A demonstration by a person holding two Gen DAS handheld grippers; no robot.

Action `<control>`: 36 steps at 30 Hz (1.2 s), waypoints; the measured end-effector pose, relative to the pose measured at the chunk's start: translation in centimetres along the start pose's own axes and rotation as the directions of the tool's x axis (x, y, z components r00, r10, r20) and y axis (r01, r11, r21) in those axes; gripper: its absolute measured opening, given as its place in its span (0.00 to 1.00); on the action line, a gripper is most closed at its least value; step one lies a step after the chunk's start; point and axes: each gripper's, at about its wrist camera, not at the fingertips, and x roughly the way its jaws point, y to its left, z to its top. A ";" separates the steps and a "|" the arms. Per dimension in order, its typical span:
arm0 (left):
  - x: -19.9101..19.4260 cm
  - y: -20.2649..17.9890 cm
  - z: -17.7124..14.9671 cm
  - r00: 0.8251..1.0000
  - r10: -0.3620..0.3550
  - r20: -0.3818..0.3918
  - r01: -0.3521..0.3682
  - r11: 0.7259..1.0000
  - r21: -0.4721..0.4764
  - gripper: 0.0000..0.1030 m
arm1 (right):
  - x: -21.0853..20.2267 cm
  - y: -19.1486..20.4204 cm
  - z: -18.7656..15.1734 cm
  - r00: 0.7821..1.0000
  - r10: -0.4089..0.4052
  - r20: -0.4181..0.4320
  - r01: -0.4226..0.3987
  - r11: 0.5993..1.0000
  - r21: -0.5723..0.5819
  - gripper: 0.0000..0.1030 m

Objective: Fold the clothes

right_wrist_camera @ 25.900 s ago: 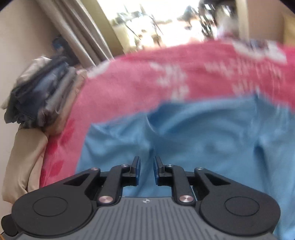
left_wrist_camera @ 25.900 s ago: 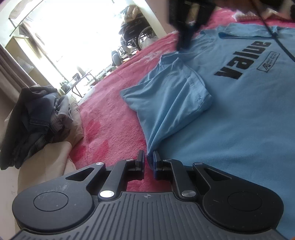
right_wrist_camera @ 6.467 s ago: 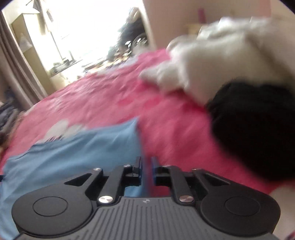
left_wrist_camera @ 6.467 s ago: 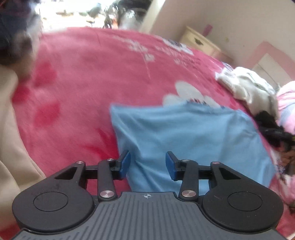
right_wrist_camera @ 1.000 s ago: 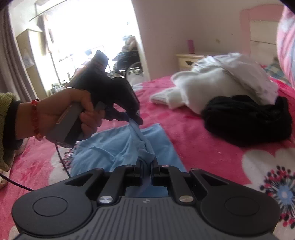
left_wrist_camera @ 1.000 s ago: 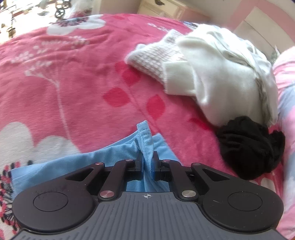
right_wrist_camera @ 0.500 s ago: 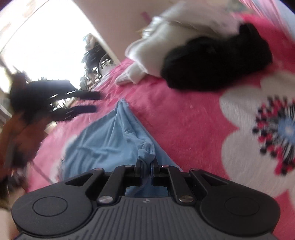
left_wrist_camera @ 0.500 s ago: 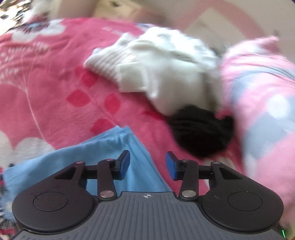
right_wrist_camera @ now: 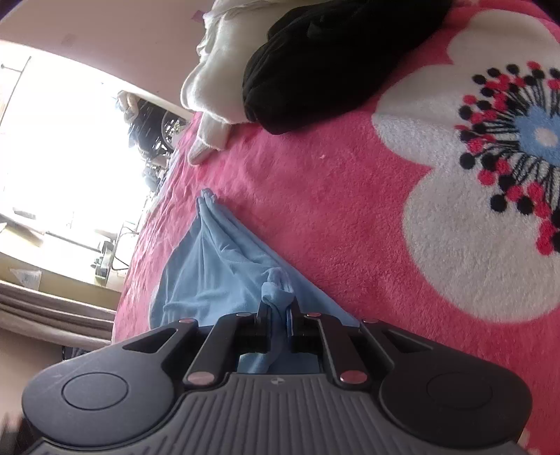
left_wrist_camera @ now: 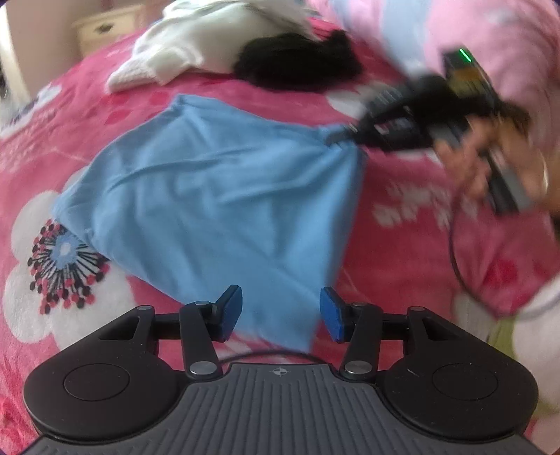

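The folded light-blue shirt [left_wrist_camera: 217, 196] lies on the pink flowered blanket [left_wrist_camera: 52, 112]. My left gripper [left_wrist_camera: 280, 313] is open and empty, just above the shirt's near corner. My right gripper [right_wrist_camera: 278, 313] is shut on a bunched corner of the blue shirt [right_wrist_camera: 210, 266]; in the left wrist view it [left_wrist_camera: 344, 134] pinches the shirt's far right corner and lifts it slightly, held by a hand.
A black garment [left_wrist_camera: 297, 59] and a white garment [left_wrist_camera: 196, 45] lie at the far side of the blanket. A pink and blue quilt [left_wrist_camera: 402, 31] is at the back right. A cream nightstand [left_wrist_camera: 101, 28] stands behind.
My left gripper has let go of the shirt corner, opened, and swung back toward the shirt's near edge. The right gripper still holds its corner and has tilted.
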 end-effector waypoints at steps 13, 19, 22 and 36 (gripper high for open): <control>0.3 4.3 -2.4 0.988 -0.146 -0.043 0.119 0.916 -0.383 0.47 | -0.4 -0.8 0.1 1.000 0.008 0.004 -0.008 0.998 0.056 0.09; 0.7 5.3 -2.6 0.987 -0.160 -0.026 0.134 0.894 -0.427 0.47 | -0.3 -2.5 0.2 1.000 -0.004 -0.007 0.004 0.996 0.092 0.09; 1.4 5.4 -2.6 0.987 -0.156 -0.043 0.122 0.892 -0.435 0.47 | -0.5 -3.6 0.5 1.000 0.023 -0.010 -0.021 0.992 0.127 0.11; 2.5 7.4 -3.1 0.976 -0.218 -0.017 0.163 0.779 -0.605 0.39 | -4.8 2.0 1.0 0.995 -0.027 0.093 0.053 0.957 -0.285 0.21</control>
